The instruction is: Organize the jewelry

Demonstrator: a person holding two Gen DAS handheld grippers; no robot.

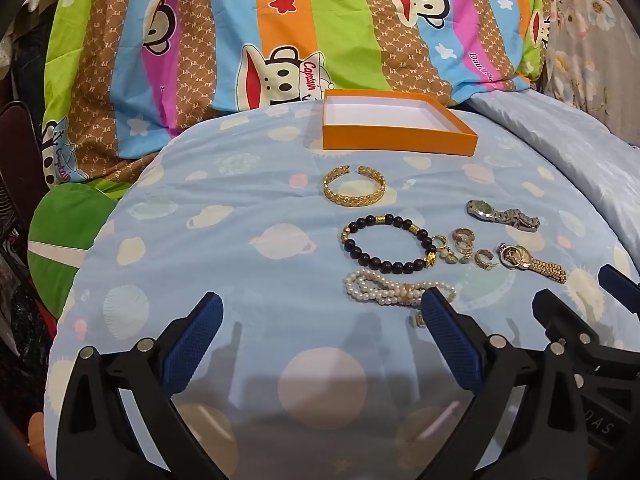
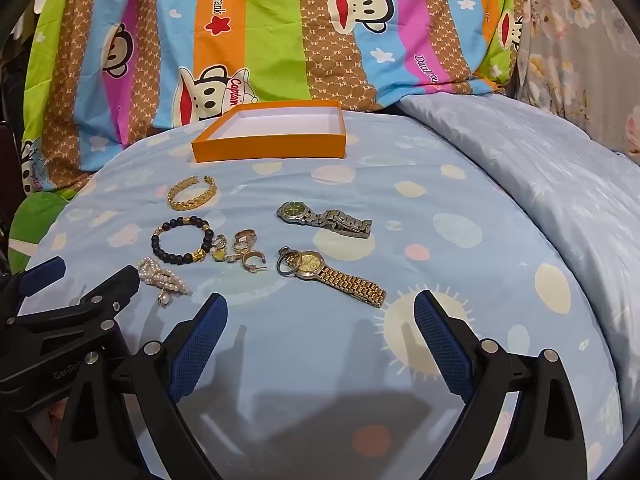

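On the pale blue planet-print bedspread [image 2: 460, 320] the jewelry lies loose in a cluster. At its far edge sits a gold cuff bracelet [image 1: 354, 187], and nearer the camera a dark beaded bracelet [image 1: 388, 245] with gold spacers. Just beside the beads lies a small group of gold rings and hoop earrings [image 1: 464, 246]. A pearl strand [image 1: 396, 291] lies bunched nearest the tools. To the right, apart from the cluster, lie a silver watch [image 2: 324, 218] with a green dial and a gold watch [image 2: 332, 276] with a ring resting by its case. Beyond all of it stands an orange box [image 2: 268, 146], shallow, white inside, with nothing in it. Behind the box lies a striped cartoon-monkey quilt [image 2: 260, 32].

Both tools hover above the bedspread, tilted downward. The left tool [image 1: 320, 336] is released, its blue pads wide apart with nothing between them. The right tool [image 2: 320, 332] is likewise released and holds nothing.
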